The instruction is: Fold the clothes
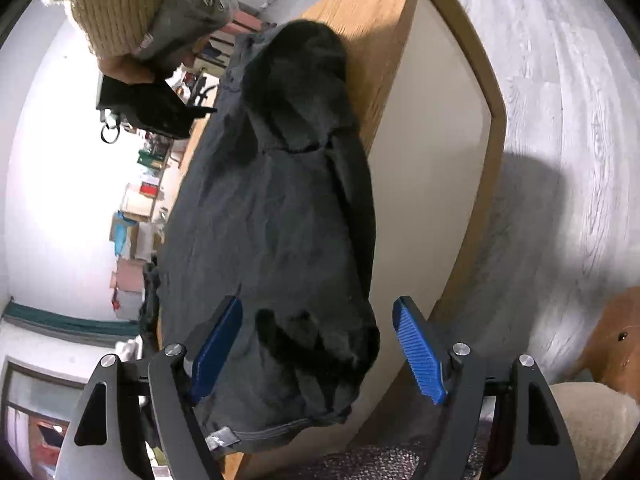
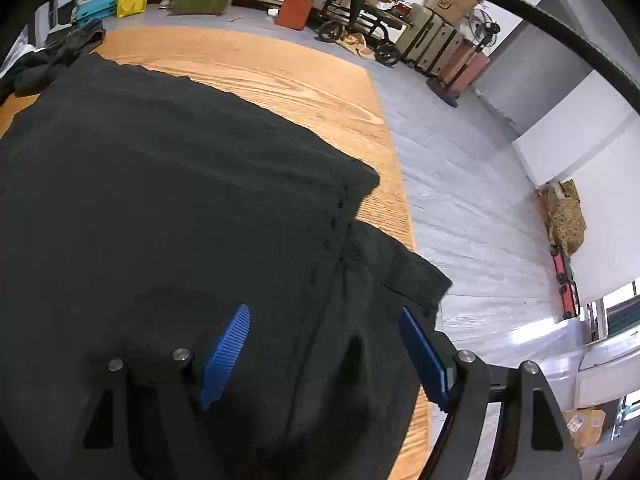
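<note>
A dark grey-black garment (image 1: 272,208) lies spread along the wooden table (image 1: 372,40), with a darker sleeve or fold on top at its far end and one edge hanging at the table's side. My left gripper (image 1: 318,350) is open, its blue pads either side of the garment's near end, not closed on it. In the right wrist view the same garment (image 2: 160,184) covers the table (image 2: 280,76), with a sleeve (image 2: 400,276) reaching the table's right edge. My right gripper (image 2: 324,356) is open just above the cloth near that sleeve seam. The other handheld gripper (image 1: 160,100) shows at upper left.
The table's edge and pale side panel (image 1: 432,160) drop to a grey floor (image 1: 560,120). Another dark clothes pile (image 2: 60,52) lies at the table's far left corner. Boxes, a cart, suitcases and a fan (image 2: 440,36) stand along the far walls.
</note>
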{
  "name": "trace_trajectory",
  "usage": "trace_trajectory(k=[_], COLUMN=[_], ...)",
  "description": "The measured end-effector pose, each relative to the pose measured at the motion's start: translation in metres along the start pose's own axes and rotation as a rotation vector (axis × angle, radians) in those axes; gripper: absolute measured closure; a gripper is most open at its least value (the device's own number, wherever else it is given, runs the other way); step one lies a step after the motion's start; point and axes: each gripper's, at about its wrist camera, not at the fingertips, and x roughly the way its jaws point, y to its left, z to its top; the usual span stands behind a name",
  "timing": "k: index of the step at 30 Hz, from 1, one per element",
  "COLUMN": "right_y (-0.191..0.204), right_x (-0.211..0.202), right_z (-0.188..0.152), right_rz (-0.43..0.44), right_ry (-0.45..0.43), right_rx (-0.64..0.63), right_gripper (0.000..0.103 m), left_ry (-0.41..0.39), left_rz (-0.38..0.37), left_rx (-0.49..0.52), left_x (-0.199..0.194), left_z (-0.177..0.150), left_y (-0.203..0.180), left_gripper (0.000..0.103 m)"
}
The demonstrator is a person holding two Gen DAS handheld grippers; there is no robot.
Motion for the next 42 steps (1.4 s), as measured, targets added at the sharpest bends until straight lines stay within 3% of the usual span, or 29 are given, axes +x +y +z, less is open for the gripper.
trace_trajectory(k=[4, 10, 12, 14, 21, 27, 29, 35, 36, 38, 39, 42], right_y=[0.004, 0.008, 0.003, -0.002, -0.025, -0.045, -0.045, -0.043, -0.046, -0.048, -0.048, -0.032], right_x=[0.002, 0.006, 0.006, 0.007, 0.012, 0.041, 0.052, 0.078, 0.079, 0.078, 0.078, 0.059], right_z=[0.005, 0.007, 0.013, 0.018, 0.05, 0.072, 0.073, 0.069, 0.068, 0.068, 0.069, 0.08], right_rz=[-0.005, 0.001, 0.013, 0.024, 0.056, 0.127, 0.124, 0.127, 0.145, 0.185, 0.196, 0.158], right_ry=[0.007, 0.009, 0.007, 0.006, 0.002, 0.041, 0.064, 0.112, 0.107, 0.116, 0.126, 0.105], right_rx=[-0.009, -0.014, 0.004, 0.021, 0.1, 0.211, 0.22, 0.26, 0.276, 0.291, 0.288, 0.215], right_gripper=[0.023, 0.023, 0.023, 0.023, 0.023, 0.026, 0.034, 0.05, 0.052, 0.087, 0.098, 0.098], left_ry=[0.022, 0.03, 0.027, 0.015, 0.017, 0.025, 0.023, 0.009, 0.004, -0.003, -0.011, -0.039], left_rz=[-0.002, 0.007, 0.021, 0.027, -0.082, -0.222, -0.249, -0.337, -0.374, -0.478, -0.548, -0.732], left_rx=[-0.011, -0.024, -0.031, -0.056, -0.093, -0.175, -0.191, -0.25, -0.279, -0.365, -0.426, -0.61], left_x=[0.003, 0.003, 0.002, -0.002, -0.013, -0.025, -0.029, -0.033, -0.031, -0.023, -0.019, -0.006], left_z=[-0.001, 0.001, 0.001, 0.002, 0.0, -0.007, -0.009, -0.015, -0.017, -0.022, -0.028, -0.048], left_y=[0.002, 0.002, 0.004, 0.009, 0.024, 0.046, 0.05, 0.069, 0.074, 0.088, 0.098, 0.126], left_gripper=[0.037, 0.042, 0.049, 0.067, 0.07, 0.086, 0.095, 0.097, 0.097, 0.097, 0.097, 0.097])
